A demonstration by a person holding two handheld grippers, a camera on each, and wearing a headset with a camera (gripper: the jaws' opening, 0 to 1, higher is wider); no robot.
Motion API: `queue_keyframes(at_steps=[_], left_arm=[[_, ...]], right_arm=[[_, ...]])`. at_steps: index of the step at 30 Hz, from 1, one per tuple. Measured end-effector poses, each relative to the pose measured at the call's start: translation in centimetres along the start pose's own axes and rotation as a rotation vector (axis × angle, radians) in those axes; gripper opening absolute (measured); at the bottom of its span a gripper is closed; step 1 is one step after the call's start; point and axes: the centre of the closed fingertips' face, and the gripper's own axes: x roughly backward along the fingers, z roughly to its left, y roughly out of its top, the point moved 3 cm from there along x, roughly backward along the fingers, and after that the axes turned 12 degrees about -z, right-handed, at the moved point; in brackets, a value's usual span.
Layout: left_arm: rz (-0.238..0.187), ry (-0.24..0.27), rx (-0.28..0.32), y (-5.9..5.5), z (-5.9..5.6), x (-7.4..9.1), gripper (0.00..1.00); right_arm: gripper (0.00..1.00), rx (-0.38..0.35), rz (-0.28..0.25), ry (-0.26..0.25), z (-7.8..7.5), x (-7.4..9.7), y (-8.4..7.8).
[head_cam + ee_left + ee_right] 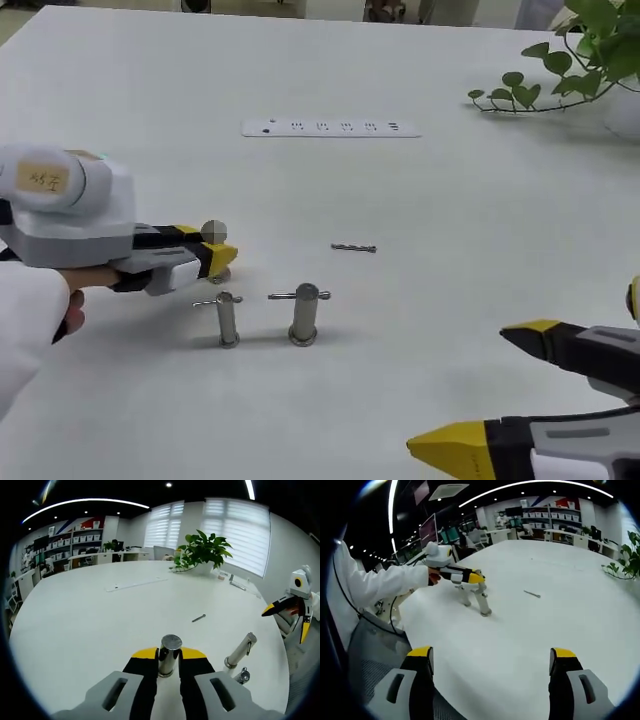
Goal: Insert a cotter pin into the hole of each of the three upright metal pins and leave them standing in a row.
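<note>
**Left gripper grips one metal pin; two pins stand with cotter pins in them**

A white table [450, 200] seen from above, with a hand-held gripper at each side.

The left gripper [225, 258] reaches in from the left, held by a hand in a white sleeve. Its yellow-tipped jaws are clenched on the held pin [170, 652], an upright metal cylinder whose flat round top rises just above the jaw tips. Whether a cotter pin sits in this pin cannot be told.

Just beside the left gripper's tips, on the side nearer the person, stands the second pin [227, 320]. A cotter pin [210, 301] runs crosswise through the hole near its top. The third pin [304, 316] stands just past it, toward the right gripper, upright, with another cotter pin [284, 296] through its top hole.

A loose cotter pin [353, 247] lies flat on the table, ahead of the left gripper's tips and apart from all three pins.

The right gripper [475, 385] hovers well to the right of the pins, near the person. Its jaws are spread wide, with bare table between them.

Far beyond both grippers lies a white power strip [330, 127]. At the far right stands a leafy plant [202, 550] in a white pot [199, 569].
</note>
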Motion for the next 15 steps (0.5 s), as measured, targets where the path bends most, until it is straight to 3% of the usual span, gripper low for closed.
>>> queue_keyframes(at_steps=[7, 10, 15], left_arm=[[0.001, 0.002, -0.008, 0.02, 0.1, 0.03, 0.11], [0.007, 0.0, -0.055, 0.04, -0.01, 0.04, 0.11], [0.003, 0.013, -0.039, 0.09, 0.02, 0.07, 0.1]], right_arm=[[0.94, 0.014, 0.008, 0.013, 0.28, -0.17, -0.12], [0.94, 0.019, 0.017, 0.02, 0.35, -0.21, -0.29], [0.93, 0.026, 0.021, 0.025, 0.48, -0.25, -0.4]])
